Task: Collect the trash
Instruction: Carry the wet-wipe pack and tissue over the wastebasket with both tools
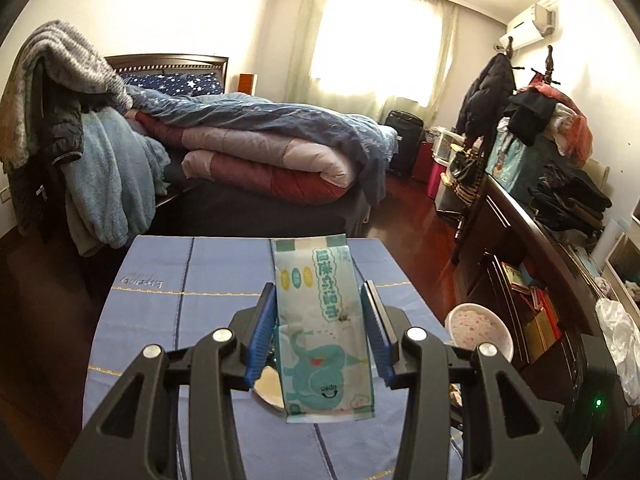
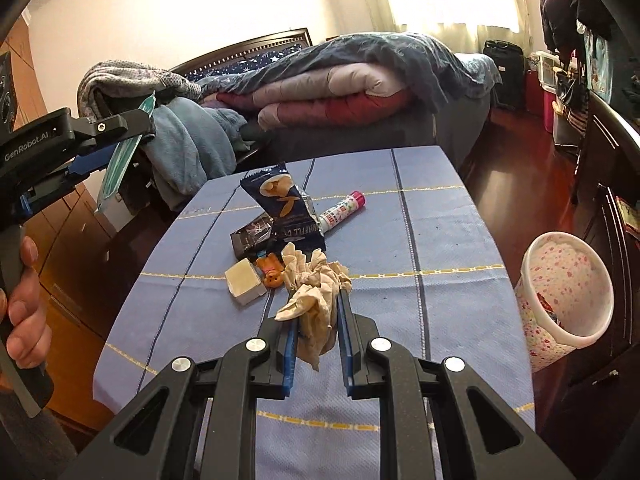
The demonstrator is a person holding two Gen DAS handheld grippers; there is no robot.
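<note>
Wipes packet (image 1: 324, 332) clamped between left tongs (image 1: 322, 300); right tongs (image 2: 318, 300) clench crumpled tissue (image 2: 314, 296).

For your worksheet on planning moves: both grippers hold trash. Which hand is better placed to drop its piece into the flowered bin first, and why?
Right. The right gripper, shut on the crumpled tissue, has the flowered bin just to its right. The left gripper, holding the wipes packet, is beyond the table's far side.

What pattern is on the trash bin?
Small pink flowers on white, on the trash bin; clearest in the right wrist view.
</note>
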